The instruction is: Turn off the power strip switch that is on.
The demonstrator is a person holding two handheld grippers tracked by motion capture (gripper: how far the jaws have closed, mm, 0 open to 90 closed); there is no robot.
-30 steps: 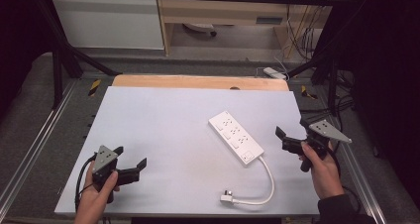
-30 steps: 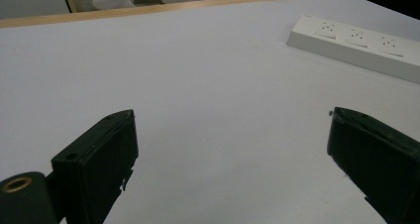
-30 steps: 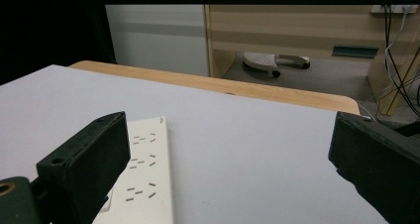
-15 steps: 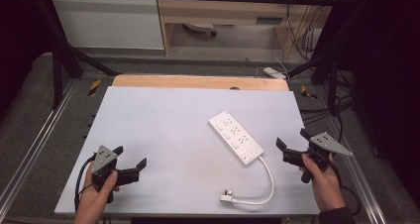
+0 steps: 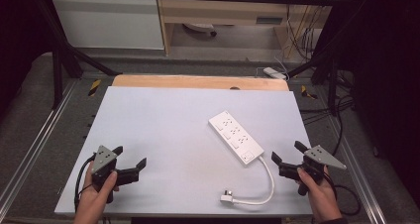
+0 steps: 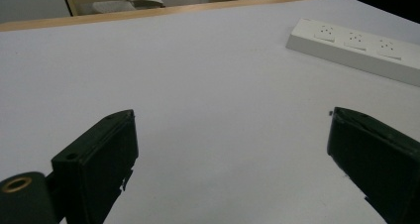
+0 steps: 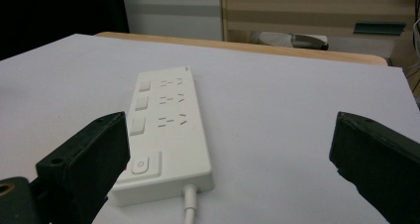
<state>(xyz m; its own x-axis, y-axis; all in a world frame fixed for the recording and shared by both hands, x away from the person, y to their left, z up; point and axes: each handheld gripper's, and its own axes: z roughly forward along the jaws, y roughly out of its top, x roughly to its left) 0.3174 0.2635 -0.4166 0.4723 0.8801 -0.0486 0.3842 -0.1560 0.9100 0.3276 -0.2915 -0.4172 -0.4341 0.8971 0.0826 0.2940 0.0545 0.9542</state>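
table (image 5: 163, 120): strip sits right of centre
strip (image 5: 236, 137): long axis diagonal, switch end nearest me, cord (image 5: 265, 182) loops off it to plug (image 5: 227, 197)
right gripper (image 5: 287, 158): wide, empty, just right of strip's switch end, so mine to use
left gripper (image 5: 130, 161): wide, empty, well left of strip

Two black jaws rise from the bottom corners, set wide apart with nothing between them, so the right gripper (image 7: 233, 154) stands open above the white table (image 7: 297, 100). A white power strip (image 7: 166, 130) lies flat on the table just beyond the jaw at the left of the view. It carries three rows of sockets, each beside a small switch, and a larger button near its close end. Its white cable (image 7: 190, 209) runs out of that end toward the bottom edge. A wooden strip (image 7: 277, 48) borders the table's far side.
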